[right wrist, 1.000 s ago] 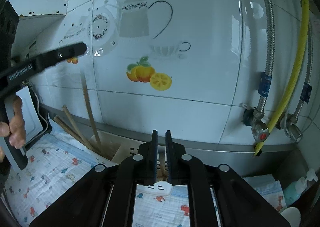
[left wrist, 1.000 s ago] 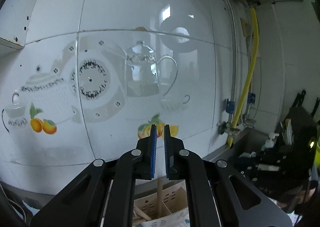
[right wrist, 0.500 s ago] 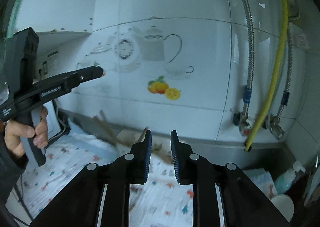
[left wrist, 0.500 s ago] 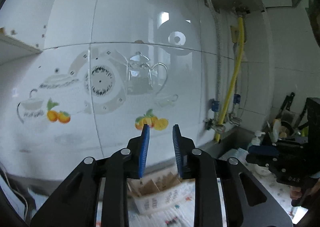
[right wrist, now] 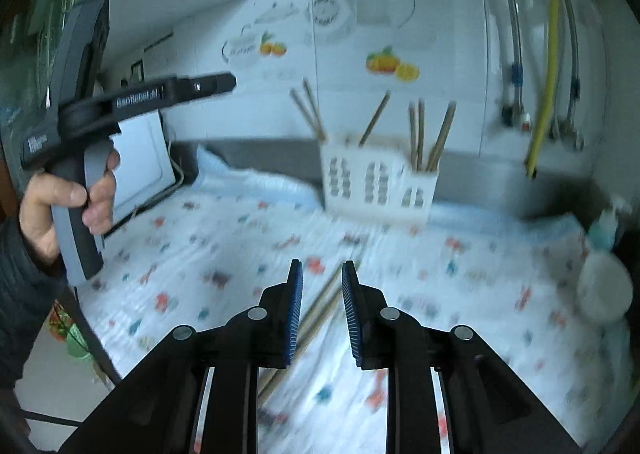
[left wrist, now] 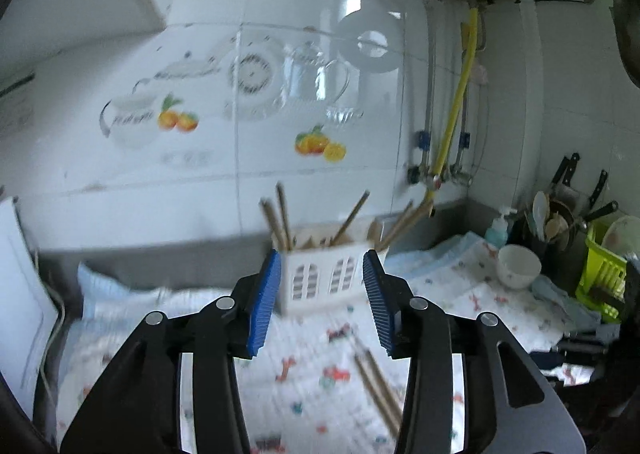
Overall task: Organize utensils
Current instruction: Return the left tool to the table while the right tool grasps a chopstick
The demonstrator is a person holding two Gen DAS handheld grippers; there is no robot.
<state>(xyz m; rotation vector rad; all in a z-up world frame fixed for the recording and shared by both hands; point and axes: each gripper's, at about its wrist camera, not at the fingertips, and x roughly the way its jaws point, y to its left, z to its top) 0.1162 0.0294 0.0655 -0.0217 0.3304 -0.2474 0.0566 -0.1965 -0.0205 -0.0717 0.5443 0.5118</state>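
Hovering above the bench (right wrist: 208, 254), both grippers are empty. The left gripper (left wrist: 322, 302) has just been opening and stands fairly wide, nothing between its jaws; the right gripper (right wrist: 322, 310) is only narrowly parted over the loose chopsticks (right wrist: 320, 314), which lie flat on the patterned cloth (right wrist: 480, 286) in front of the white holder (right wrist: 378, 183) against the wall. The likely trouble is the pickup: thin sticks lying flat on soft cloth may roll or pinch up fabric, and the narrow gap may miss one. The light holder could tip when sticks are pushed in.
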